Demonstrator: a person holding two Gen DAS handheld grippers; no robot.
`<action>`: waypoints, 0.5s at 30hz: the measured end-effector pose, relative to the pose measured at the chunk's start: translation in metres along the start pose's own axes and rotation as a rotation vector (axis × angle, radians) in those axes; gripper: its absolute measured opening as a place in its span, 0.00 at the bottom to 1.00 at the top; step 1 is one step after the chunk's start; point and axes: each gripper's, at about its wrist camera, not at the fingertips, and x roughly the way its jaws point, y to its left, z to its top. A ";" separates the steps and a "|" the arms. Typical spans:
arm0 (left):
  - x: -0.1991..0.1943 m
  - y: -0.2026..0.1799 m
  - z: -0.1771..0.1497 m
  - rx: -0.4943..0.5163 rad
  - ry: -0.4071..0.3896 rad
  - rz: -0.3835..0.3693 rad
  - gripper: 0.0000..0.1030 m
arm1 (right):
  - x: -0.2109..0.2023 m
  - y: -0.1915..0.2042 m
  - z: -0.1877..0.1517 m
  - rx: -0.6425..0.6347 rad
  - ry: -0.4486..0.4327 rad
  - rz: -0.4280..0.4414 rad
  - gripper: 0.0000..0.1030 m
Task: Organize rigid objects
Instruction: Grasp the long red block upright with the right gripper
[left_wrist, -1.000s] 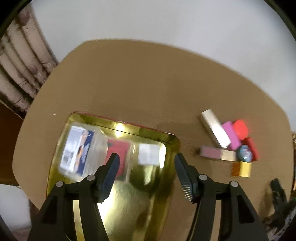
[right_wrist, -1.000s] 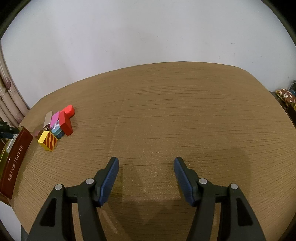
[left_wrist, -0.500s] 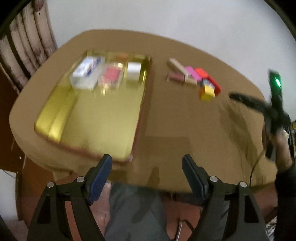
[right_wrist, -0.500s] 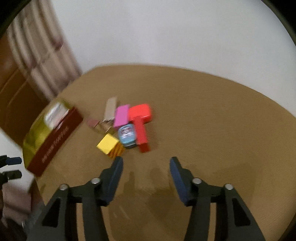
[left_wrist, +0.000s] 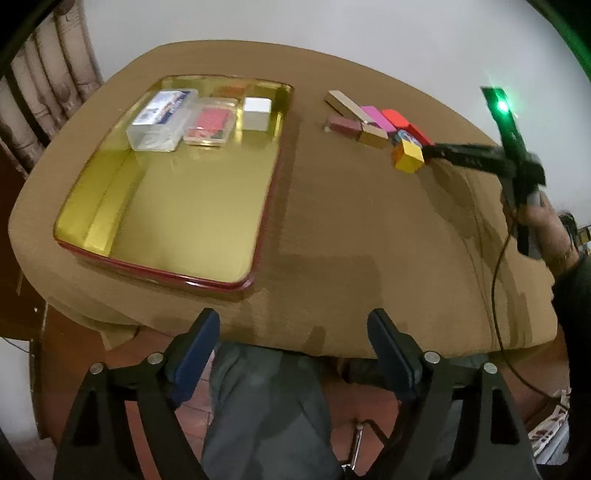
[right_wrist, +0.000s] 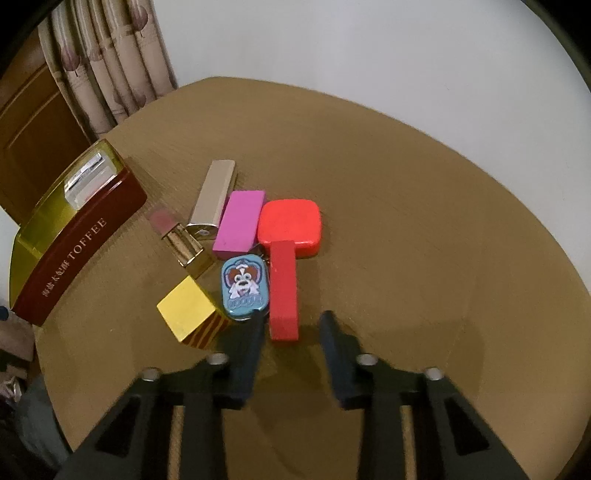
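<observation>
A pile of small items lies on the brown table: a yellow block (right_wrist: 188, 314), a blue dog tin (right_wrist: 242, 288), a red bar (right_wrist: 282, 284), a red rounded box (right_wrist: 290, 221), a pink block (right_wrist: 240, 223), an open lipstick (right_wrist: 177, 236) and its gold cap (right_wrist: 212, 197). My right gripper (right_wrist: 291, 321) hovers at the pile's near side. Its jaws are closing, with the red bar's near end between the tips and untouched. My left gripper (left_wrist: 293, 325) hangs beyond the table's near edge, jaws opening and empty. A gold tray (left_wrist: 92, 206) holds two clear boxes and a white block (left_wrist: 256, 112).
The tray's dark red wall (right_wrist: 81, 240) reads TOFFEE and stands left of the pile. A person's legs (left_wrist: 266, 406) show below the table edge. A hand (left_wrist: 543, 221) carries the right gripper, with a cable trailing from it. Curtains (right_wrist: 110, 62) hang at the back left.
The left wrist view has pulled back from over the tray to the table's near edge, and those jaws have widened. The right gripper has swung left to the pile and its jaws have narrowed.
</observation>
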 end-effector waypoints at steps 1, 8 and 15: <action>0.001 0.000 0.000 0.000 0.007 -0.005 0.77 | 0.002 0.000 0.002 -0.008 0.007 -0.006 0.18; 0.010 0.002 0.001 -0.030 0.060 -0.015 0.78 | 0.005 -0.001 0.005 -0.029 0.045 -0.028 0.14; -0.008 0.013 -0.013 -0.044 0.006 -0.013 0.78 | -0.056 -0.008 0.000 0.110 -0.049 0.090 0.14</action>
